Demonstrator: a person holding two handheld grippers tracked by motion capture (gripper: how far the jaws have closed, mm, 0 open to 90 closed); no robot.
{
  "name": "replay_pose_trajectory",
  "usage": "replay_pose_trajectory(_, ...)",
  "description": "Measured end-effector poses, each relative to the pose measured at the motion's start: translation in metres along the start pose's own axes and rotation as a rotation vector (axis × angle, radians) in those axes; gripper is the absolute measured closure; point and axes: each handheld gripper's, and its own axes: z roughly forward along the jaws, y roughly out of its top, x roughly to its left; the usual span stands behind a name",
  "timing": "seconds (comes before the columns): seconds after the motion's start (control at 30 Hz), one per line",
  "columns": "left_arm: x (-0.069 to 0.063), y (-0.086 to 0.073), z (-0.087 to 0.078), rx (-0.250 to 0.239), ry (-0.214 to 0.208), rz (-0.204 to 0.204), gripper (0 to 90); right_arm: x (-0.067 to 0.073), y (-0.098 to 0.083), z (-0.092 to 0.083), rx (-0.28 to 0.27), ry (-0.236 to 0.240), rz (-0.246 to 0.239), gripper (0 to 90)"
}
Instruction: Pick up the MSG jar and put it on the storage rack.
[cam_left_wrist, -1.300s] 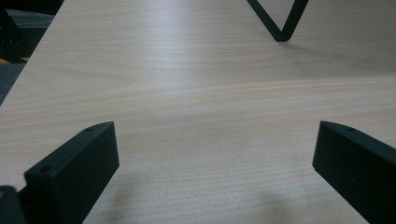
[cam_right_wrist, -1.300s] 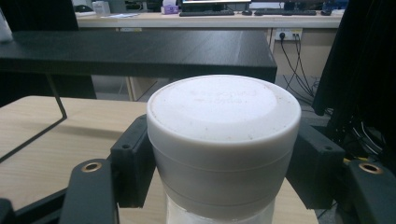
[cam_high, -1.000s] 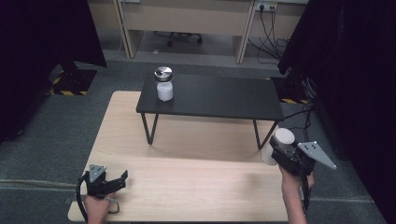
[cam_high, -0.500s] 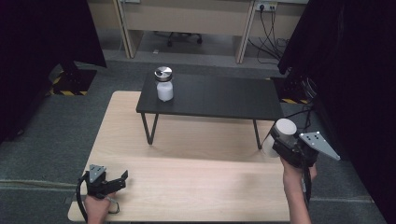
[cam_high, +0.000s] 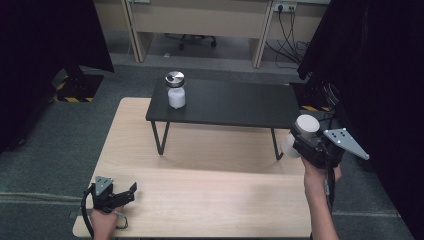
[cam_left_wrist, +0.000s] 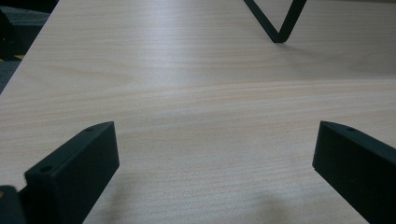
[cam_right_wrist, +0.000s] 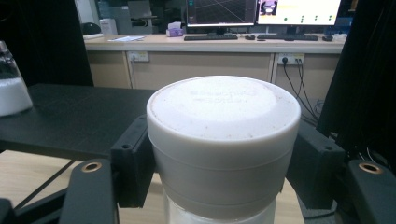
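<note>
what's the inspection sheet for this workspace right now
surface: light wooden table, bare in front; low black bench stands on it
job's things: white-lidded jar in the right claw; metal-lidded jar upright on the bench's left end
clutter: nothing seen
grippers: right claw shut on the white-lidded jar, off the table; left claw open, low over the table
cables: wall cables behind
surroundings: black curtains, grey floor

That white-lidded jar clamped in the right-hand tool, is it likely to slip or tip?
Probably stiff: the right gripper clamps the white-lidded jar by its lid without denting it. The lid looks smooth, so slipping is possible. It appears squat, so likely steady once set down.
</note>
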Motion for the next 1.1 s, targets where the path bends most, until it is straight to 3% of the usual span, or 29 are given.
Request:
replay_pose_trajectory(0.63,0.002,-0.001,-0.001,-0.006,-0.008,-0.003,0.0,0.009,0.028,0.019,-0.014,0.012,-0.014,33.8)
replay_pose_trajectory(1.1,0.003,0.0,0.0,0.001,-0.015,-0.004,0.0,0.017,0.032,0.041,-0.043,0.001,-0.001,33.8)
